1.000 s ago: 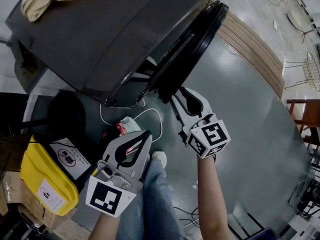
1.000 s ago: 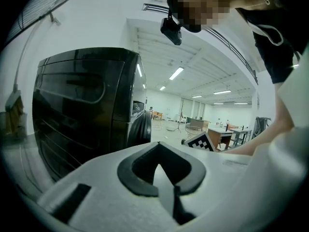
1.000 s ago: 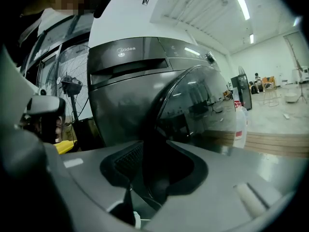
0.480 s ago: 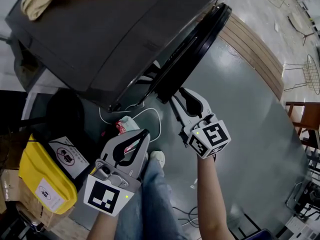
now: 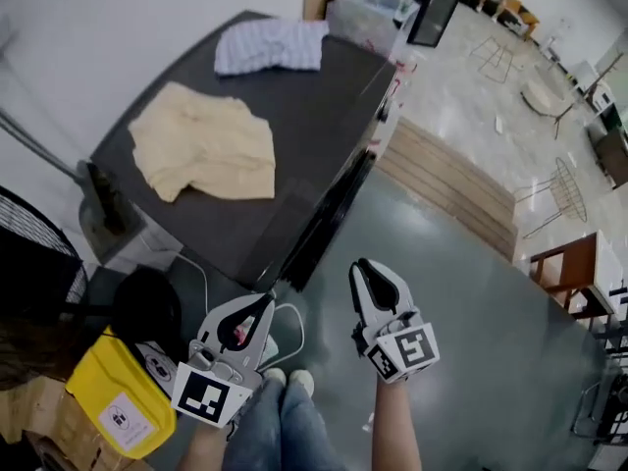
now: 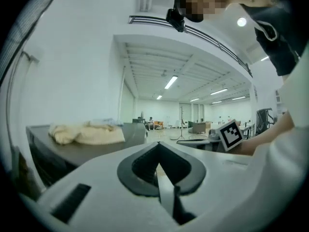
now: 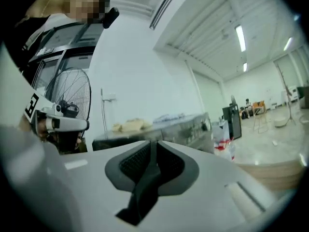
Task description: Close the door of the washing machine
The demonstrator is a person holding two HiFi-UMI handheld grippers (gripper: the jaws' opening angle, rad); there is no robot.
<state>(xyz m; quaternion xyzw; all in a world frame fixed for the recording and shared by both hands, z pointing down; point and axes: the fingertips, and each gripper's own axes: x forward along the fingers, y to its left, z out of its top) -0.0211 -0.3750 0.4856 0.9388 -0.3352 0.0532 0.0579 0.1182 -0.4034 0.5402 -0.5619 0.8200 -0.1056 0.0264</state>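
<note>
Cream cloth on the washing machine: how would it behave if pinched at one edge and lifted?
The cream cloth lies rumpled in soft folds, so it would probably hang limp. It looks thin, so likely light. On the washing machine, whose top is smooth and dark, a push might bunch or slide it.

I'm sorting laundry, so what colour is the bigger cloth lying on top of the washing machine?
Pale cream-yellow. The cloth shows best in the head view.

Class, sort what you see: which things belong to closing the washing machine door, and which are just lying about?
Job in hand:
washing machine
door

Lying about:
cream cloth
striped cloth
yellow container
fan
wooden chair
</note>
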